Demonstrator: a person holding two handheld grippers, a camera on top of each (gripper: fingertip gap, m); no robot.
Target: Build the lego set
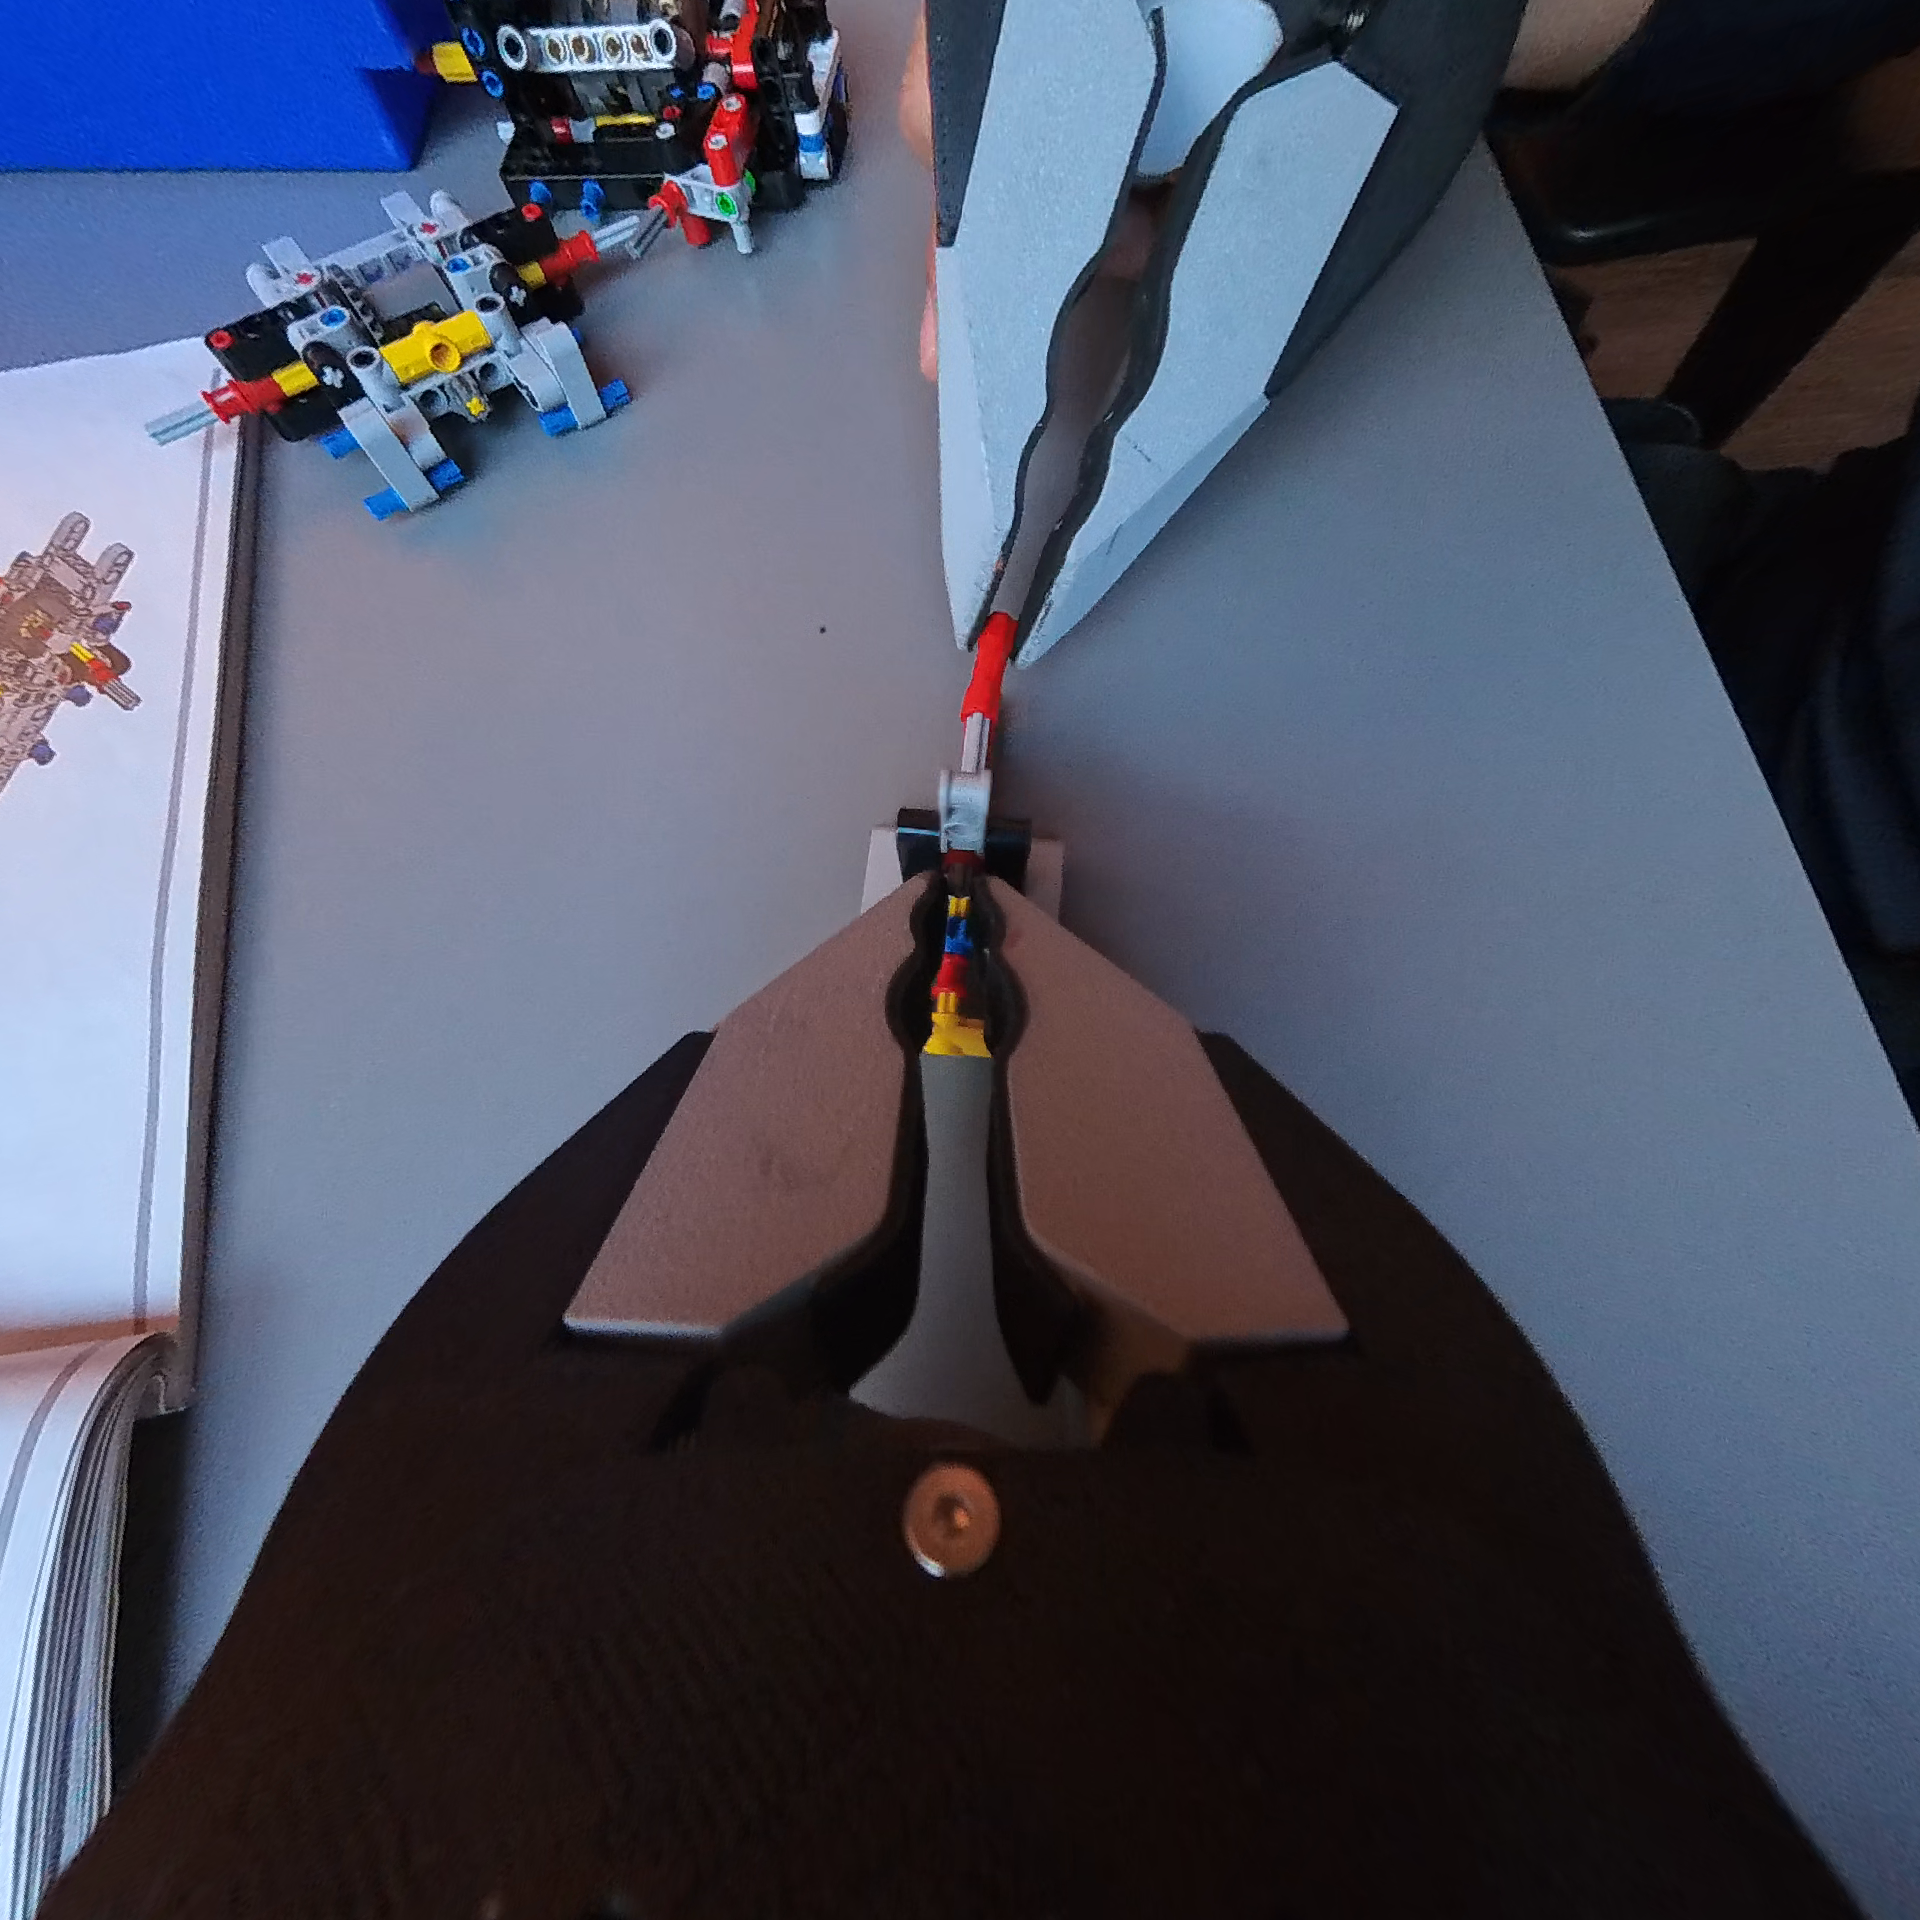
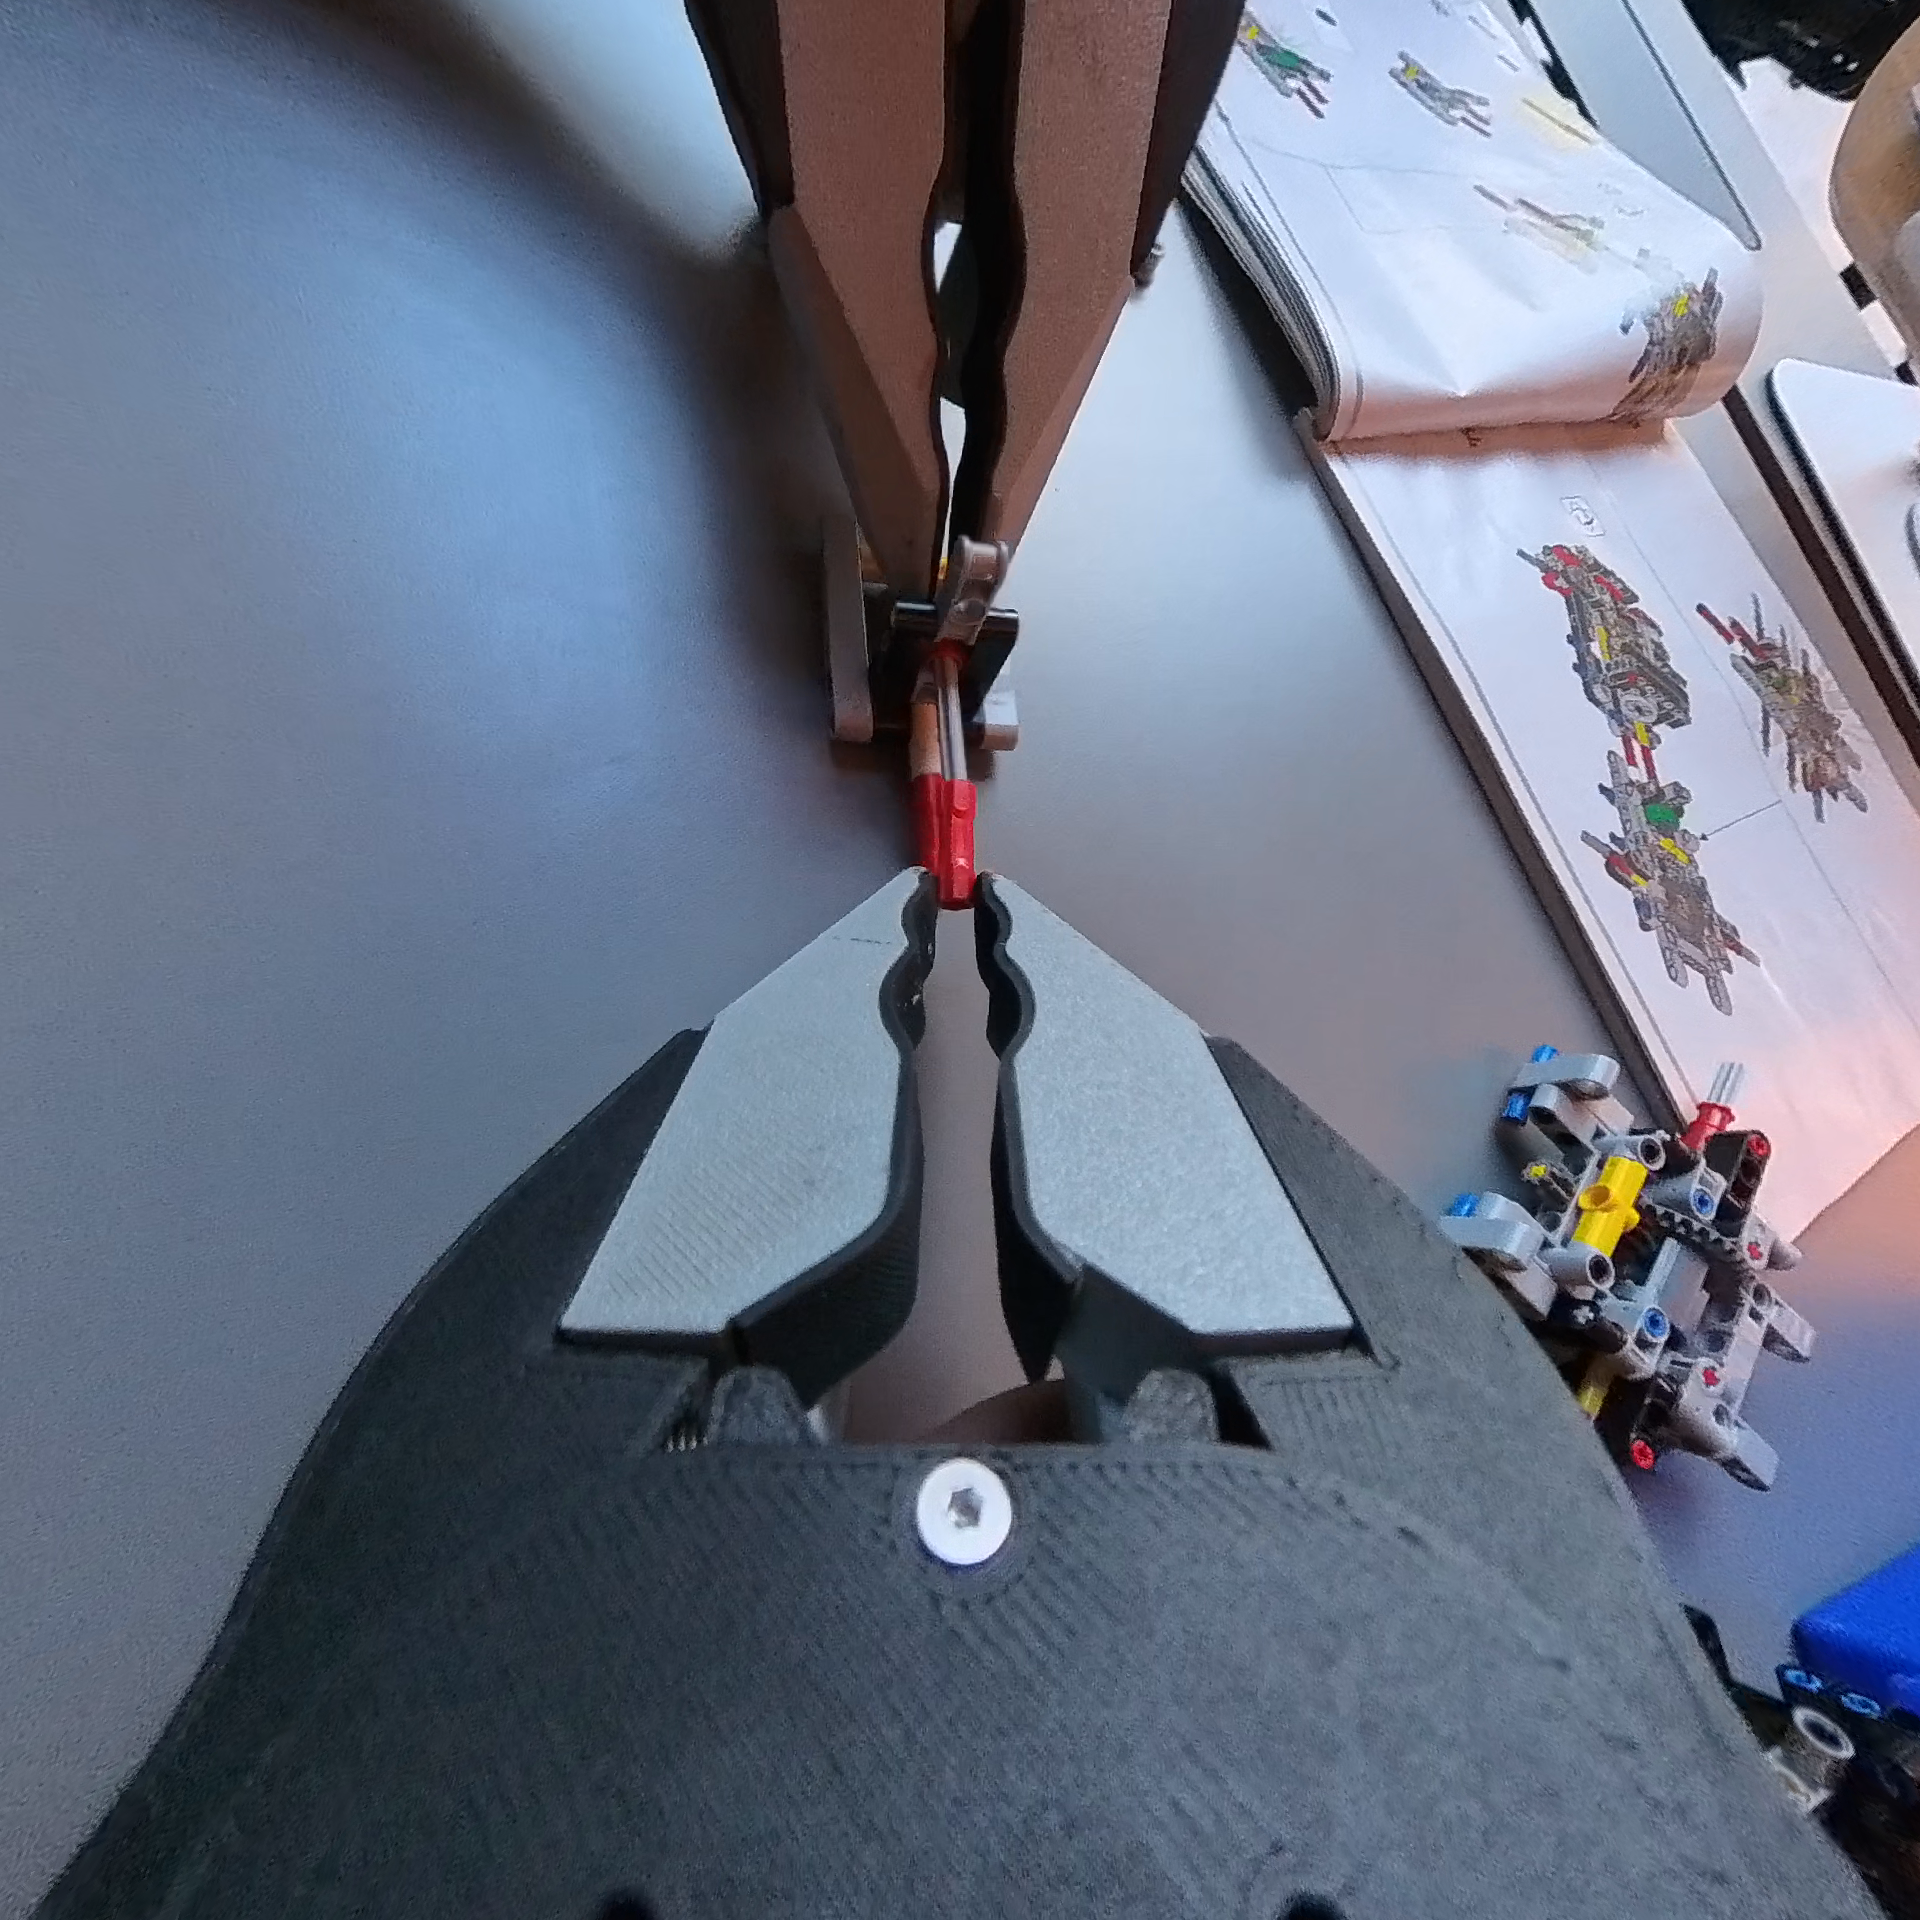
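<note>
My left gripper (image 1: 961,883) is shut on a small brick assembly (image 1: 956,966) of yellow, blue, red and black parts, held just above the grey table (image 1: 623,727). A grey connector (image 1: 964,805) and a grey axle (image 1: 975,743) stick out in front of it. The axle ends in a red sleeve (image 1: 987,675). My right gripper (image 2: 954,896) is shut on the end of that red sleeve (image 2: 943,831), facing the left gripper (image 2: 961,540). In the left wrist view the right gripper (image 1: 1000,636) comes in from above. The assembly's rear part is hidden between the left fingers.
An open instruction booklet (image 1: 94,831) lies at the left, also in the right wrist view (image 2: 1558,644). A half-built grey, black and yellow model (image 1: 416,353) (image 2: 1631,1247) and a larger black model (image 1: 665,104) stand beyond it, by a blue box (image 1: 197,83). The table edge (image 1: 1662,520) runs at the right. Tip to tip, the grippers are about 5 cm apart.
</note>
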